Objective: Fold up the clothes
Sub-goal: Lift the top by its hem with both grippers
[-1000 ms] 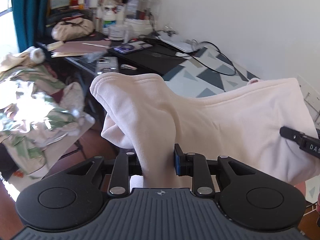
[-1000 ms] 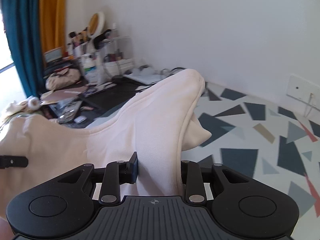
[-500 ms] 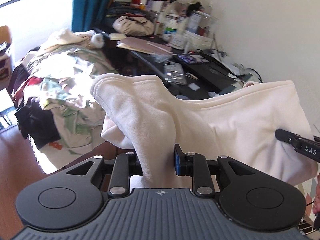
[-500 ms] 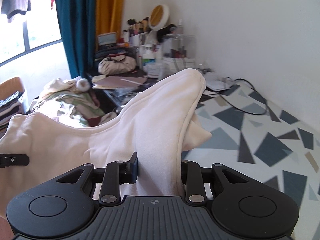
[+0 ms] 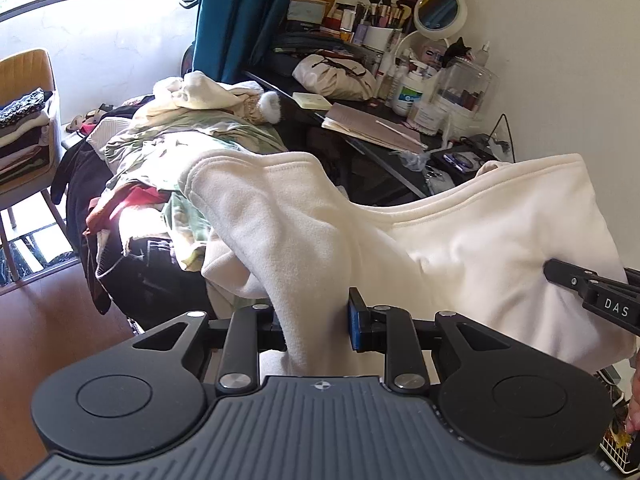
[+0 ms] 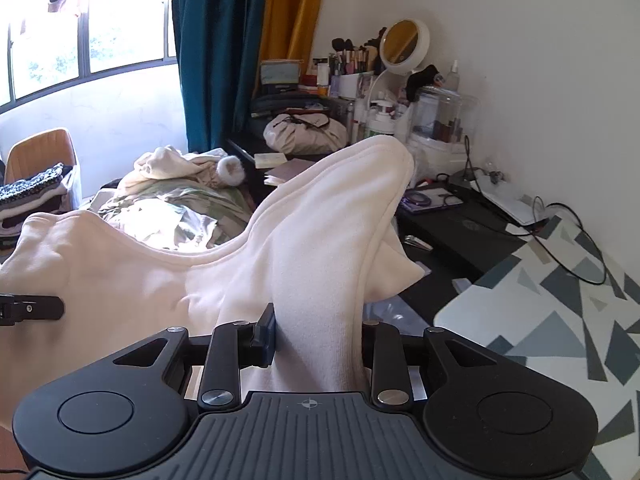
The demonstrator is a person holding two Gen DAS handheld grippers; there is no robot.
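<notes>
A cream fleece garment (image 5: 460, 240) hangs in the air, stretched between both grippers. My left gripper (image 5: 314, 320) is shut on one bunched end of it, which flops forward over the fingers. My right gripper (image 6: 318, 340) is shut on the other bunched end (image 6: 328, 248). The right gripper's fingertip (image 5: 560, 274) pokes in at the right edge of the left wrist view. The left gripper's fingertip (image 6: 40, 306) shows at the left edge of the right wrist view.
A heap of unfolded clothes (image 5: 180, 152) lies ahead on the left. A cluttered black desk (image 6: 460, 232) with cosmetics and a round mirror (image 6: 404, 42) stands by the wall. A patterned tabletop (image 6: 560, 300) is at the right. A chair with stacked clothes (image 5: 24, 120) stands far left.
Both grippers, still holding the garment, have swung left and lifted away from the patterned table. The window, the chair and the clothes heap have come into view.
</notes>
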